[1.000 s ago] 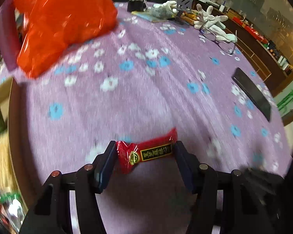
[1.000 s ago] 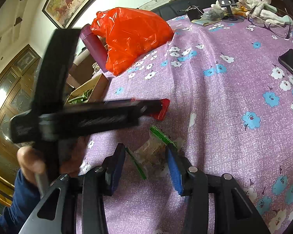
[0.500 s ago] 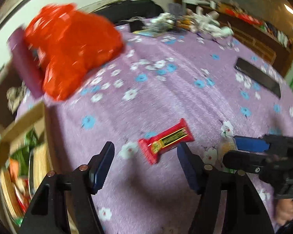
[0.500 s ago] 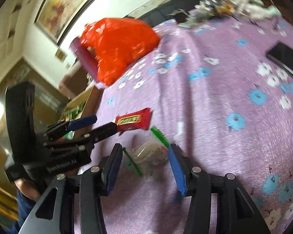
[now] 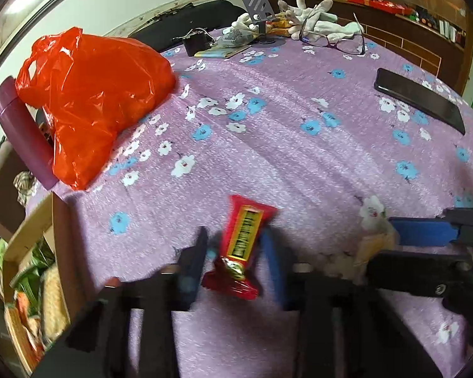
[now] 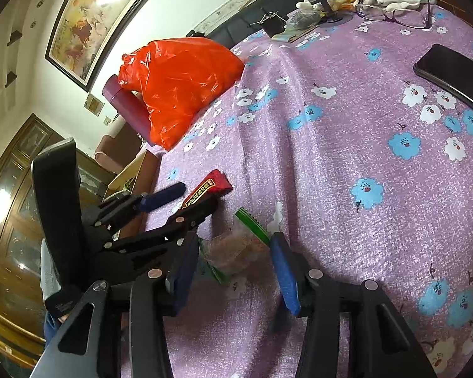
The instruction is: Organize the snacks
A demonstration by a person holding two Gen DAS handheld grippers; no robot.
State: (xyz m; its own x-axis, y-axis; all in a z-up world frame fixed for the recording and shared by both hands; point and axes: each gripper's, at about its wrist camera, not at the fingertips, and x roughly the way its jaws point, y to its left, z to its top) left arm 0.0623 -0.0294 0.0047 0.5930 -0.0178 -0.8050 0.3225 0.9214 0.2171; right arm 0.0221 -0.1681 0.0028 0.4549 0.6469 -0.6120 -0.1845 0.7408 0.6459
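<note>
A red snack bar (image 5: pixel 241 245) with a gold label lies on the purple flowered tablecloth (image 5: pixel 299 163). My left gripper (image 5: pixel 235 253) is open with a finger on each side of the bar, which points away from me; it also shows in the right wrist view (image 6: pixel 192 195) with the bar (image 6: pixel 209 187). A clear snack packet with green ends (image 6: pixel 236 245) lies between the open fingers of my right gripper (image 6: pixel 236 252). The right gripper shows at the right in the left wrist view (image 5: pixel 422 242).
An orange plastic bag (image 5: pixel 97 100) and a purple bottle (image 5: pixel 22 132) stand at the far left. A cardboard box with snacks (image 5: pixel 25 271) sits below the table's left edge. A black phone (image 5: pixel 419 100), glasses (image 5: pixel 331 36) and white gloves (image 5: pixel 318 22) lie far right.
The left gripper let go of the red bar, drew back, then came down around it again with the bar now lengthwise between the fingers. The right gripper stays around the clear packet.
</note>
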